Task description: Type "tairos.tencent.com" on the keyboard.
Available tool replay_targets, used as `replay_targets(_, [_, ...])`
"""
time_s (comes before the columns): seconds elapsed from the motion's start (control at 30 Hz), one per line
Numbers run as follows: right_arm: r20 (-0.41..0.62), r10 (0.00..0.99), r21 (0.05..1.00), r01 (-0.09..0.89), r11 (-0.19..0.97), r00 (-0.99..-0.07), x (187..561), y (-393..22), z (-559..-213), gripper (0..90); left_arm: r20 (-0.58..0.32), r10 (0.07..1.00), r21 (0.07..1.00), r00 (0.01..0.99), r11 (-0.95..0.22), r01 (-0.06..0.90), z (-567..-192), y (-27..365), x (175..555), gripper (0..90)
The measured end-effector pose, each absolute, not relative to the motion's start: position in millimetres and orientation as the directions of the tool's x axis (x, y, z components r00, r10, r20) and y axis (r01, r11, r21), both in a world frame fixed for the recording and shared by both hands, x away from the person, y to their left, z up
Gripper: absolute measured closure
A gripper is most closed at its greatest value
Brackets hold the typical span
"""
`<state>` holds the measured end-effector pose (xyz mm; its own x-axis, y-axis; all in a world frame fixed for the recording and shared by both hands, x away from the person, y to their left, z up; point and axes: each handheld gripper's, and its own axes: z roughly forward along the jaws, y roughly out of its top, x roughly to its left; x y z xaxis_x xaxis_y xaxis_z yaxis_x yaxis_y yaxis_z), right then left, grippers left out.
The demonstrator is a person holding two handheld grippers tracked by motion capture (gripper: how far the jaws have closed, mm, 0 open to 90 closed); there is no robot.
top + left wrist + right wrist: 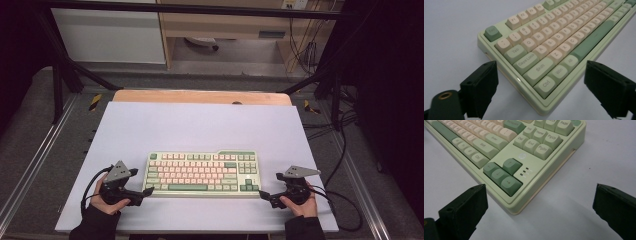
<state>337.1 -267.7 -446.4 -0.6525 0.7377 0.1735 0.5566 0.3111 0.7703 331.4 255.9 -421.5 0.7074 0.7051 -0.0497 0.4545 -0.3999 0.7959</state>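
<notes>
Left gripper [148, 191] and right gripper [260, 194] sat at the keyboard's [202, 173] 8 and 4 o'clock corners, fingers open, empty. Keyboard lay mid-desk [200, 125]. Approach step; next probably close on both corners.

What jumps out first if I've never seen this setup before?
A pastel green and cream keyboard lies at the near middle of a white board. A person's hands hold black tongs at each near corner: left tongs and right tongs, both open, neither touching it.
</notes>
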Motion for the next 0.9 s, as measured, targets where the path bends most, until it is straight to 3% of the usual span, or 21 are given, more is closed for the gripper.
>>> replay_targets(0.1, [0.173,0.738,0.77,0.556,0.312,-0.653,337.1,-267.5,-446.6,0.3,-0.053,0.706,0.798,0.706,-0.394,0.455,-419.7,253.4,331.9,16.5])
replay_targets(0.3, [0.17,0.736,0.77,0.554,0.316,-0.656,337.6,-267.3,-447.2,0.3,-0.06,0.71,0.795,0.702,-0.391,0.463,-414.4,245.1,335.1,34.7])
replay_targets(0.9, [0.169,0.734,0.767,0.555,0.322,-0.658,337.6,-267.0,-447.4,0.3,-0.055,0.726,0.772,0.686,-0.405,0.491,-408.6,224.2,345.8,67.9])
